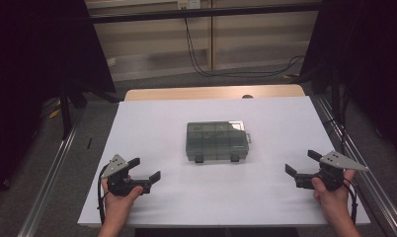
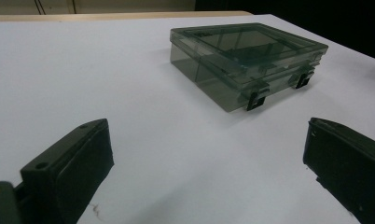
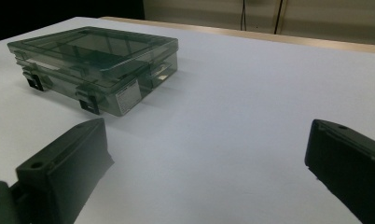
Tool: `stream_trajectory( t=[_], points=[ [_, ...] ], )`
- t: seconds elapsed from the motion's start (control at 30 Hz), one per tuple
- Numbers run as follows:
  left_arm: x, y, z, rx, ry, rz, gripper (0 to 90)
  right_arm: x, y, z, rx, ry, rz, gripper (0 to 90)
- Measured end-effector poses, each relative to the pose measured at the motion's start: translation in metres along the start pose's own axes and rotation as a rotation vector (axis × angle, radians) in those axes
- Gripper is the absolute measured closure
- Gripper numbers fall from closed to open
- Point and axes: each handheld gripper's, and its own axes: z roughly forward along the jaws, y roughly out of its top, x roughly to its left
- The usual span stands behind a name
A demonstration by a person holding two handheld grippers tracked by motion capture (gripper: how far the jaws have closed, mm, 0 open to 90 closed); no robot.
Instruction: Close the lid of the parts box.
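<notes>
Holding both tools wide and empty, I have the left tool [image 1: 146, 168] near the worktop's [image 1: 265, 197] front-left corner and the right tool [image 1: 299, 163] near its front-right corner. Between them, at mid-worktop, lies the closed smoky plastic case [image 1: 217, 140], its two latches facing the front edge.

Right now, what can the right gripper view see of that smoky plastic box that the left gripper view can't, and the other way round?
The right gripper view alone shows a small white label on the side wall of the box. The left gripper view alone shows the opposite, unlabelled side wall. Both show the closed lid, the two dark latches on the front, the white table, and their own tongs, left gripper and right gripper, spread wide and away from the box.
</notes>
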Motion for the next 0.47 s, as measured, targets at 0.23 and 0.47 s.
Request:
stream_trajectory(
  t=[0.23, 0.47],
  points=[
    [0.0028, -0.0031, -0.0044, -0.002, 0.002, -0.022, 2.0, -0.0001, 0.0000, -0.0007, -0.003, 0.001, 0.009, 0.0],
    [0.0058, -0.0025, -0.0061, 0.003, 0.027, -0.023, 2.5, -0.0006, -0.0025, -0.0005, -0.006, -0.001, 0.009, 0.0]
  ],
)
